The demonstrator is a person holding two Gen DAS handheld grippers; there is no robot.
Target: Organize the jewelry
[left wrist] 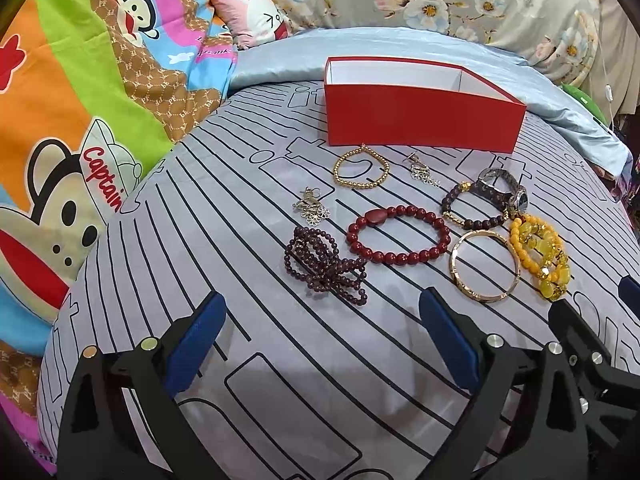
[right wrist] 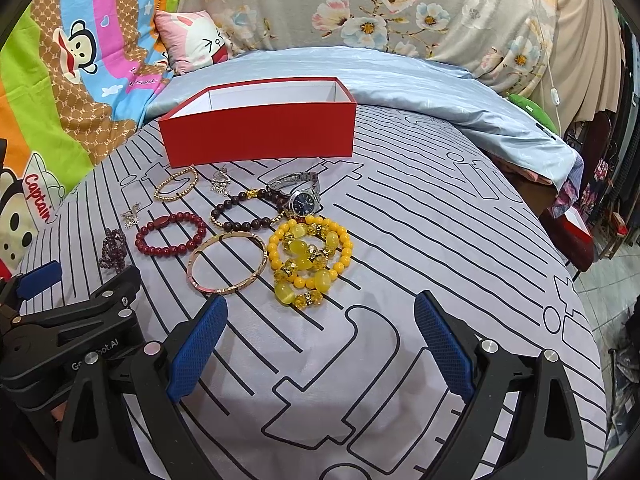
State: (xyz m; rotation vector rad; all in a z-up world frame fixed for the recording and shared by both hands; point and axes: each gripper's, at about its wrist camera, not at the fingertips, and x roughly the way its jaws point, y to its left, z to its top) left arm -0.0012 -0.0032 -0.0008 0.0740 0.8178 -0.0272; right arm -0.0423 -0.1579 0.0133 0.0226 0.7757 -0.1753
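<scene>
Gaping wide, both claws (left wrist: 322, 344) (right wrist: 320, 340) face the red box (left wrist: 420, 120), interior white.

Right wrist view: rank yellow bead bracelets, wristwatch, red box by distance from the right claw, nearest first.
From the open right claw:
1. Yellow bead bracelets, just ahead of the claw, about centre.
2. Silver metal wristwatch with dark dial, behind the bracelets.
3. Open red cardboard box, farthest, at the back and slightly left.
</scene>
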